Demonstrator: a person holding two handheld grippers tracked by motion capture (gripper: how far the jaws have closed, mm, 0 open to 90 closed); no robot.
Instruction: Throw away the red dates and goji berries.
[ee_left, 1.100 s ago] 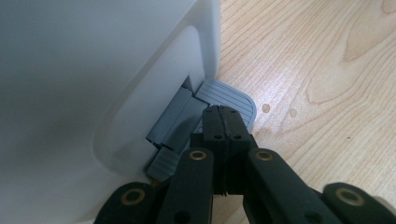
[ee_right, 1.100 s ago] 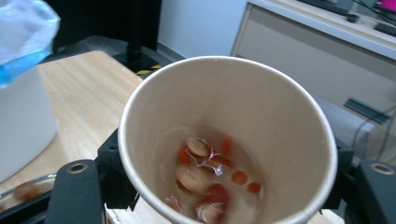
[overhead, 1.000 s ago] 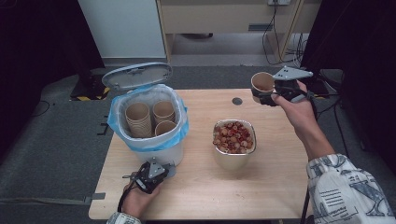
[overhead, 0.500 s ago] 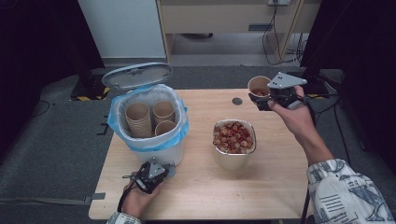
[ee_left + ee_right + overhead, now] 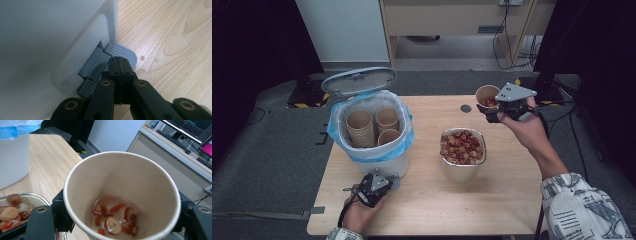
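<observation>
A white pedal bin (image 5: 377, 160) with a blue bag liner stands on the left of the wooden table (image 5: 507, 200), its lid (image 5: 358, 81) up. Several paper cups (image 5: 374, 125) are stacked inside. My left gripper (image 5: 373, 186) is shut, its tips (image 5: 120, 60) resting on the bin's grey pedal (image 5: 125, 51). My right gripper (image 5: 492, 111) is shut on a paper cup (image 5: 487, 95), held above the table's far right. The cup (image 5: 122, 192) holds a little liquid with red fruit pieces and a pale slice.
A foil bowl (image 5: 447, 165) of red and pale fruit stands mid-table, below and left of the held cup; its rim (image 5: 37, 196) is also visible. A small dark round spot (image 5: 466, 108) marks the table's far edge. The bin's white wall (image 5: 12, 162) stands beyond.
My right gripper has carried the cup a little left and nearer, toward the foil bowl. The left gripper has stayed on the pedal and the lid stays up.
</observation>
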